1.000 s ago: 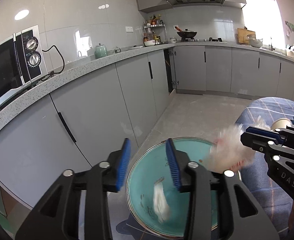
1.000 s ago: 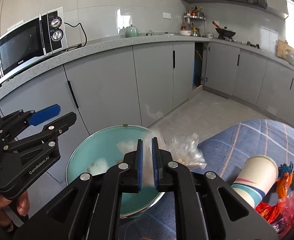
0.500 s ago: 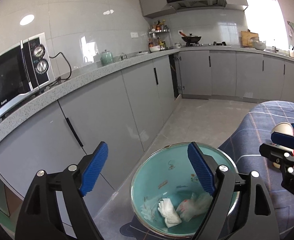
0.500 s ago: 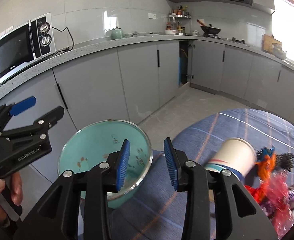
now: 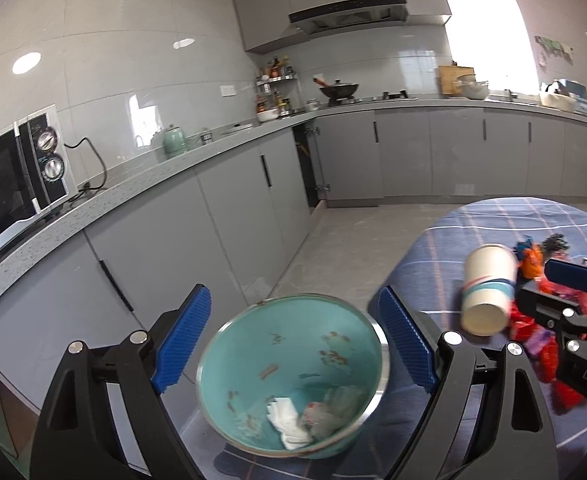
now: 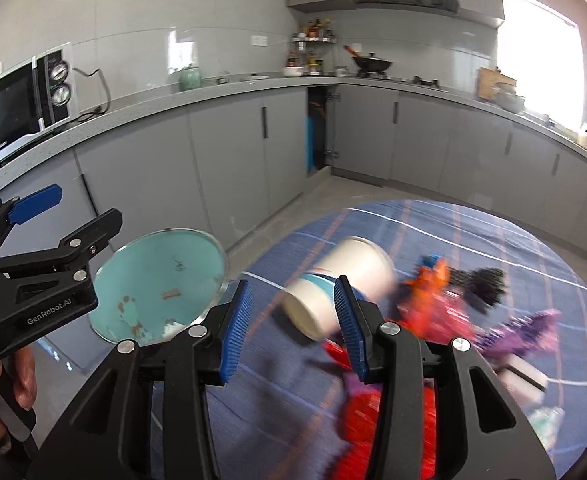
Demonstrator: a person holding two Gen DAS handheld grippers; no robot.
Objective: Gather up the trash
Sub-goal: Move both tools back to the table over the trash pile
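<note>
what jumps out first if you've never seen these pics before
The turquoise bowl at the edge of the blue plaid tablecloth, with crumpled white tissue and clear plastic in its bottom. Next, the paper cup lying on its side just beyond the open right gripper, beside a bright heap of red, orange and purple wrappers.
</note>
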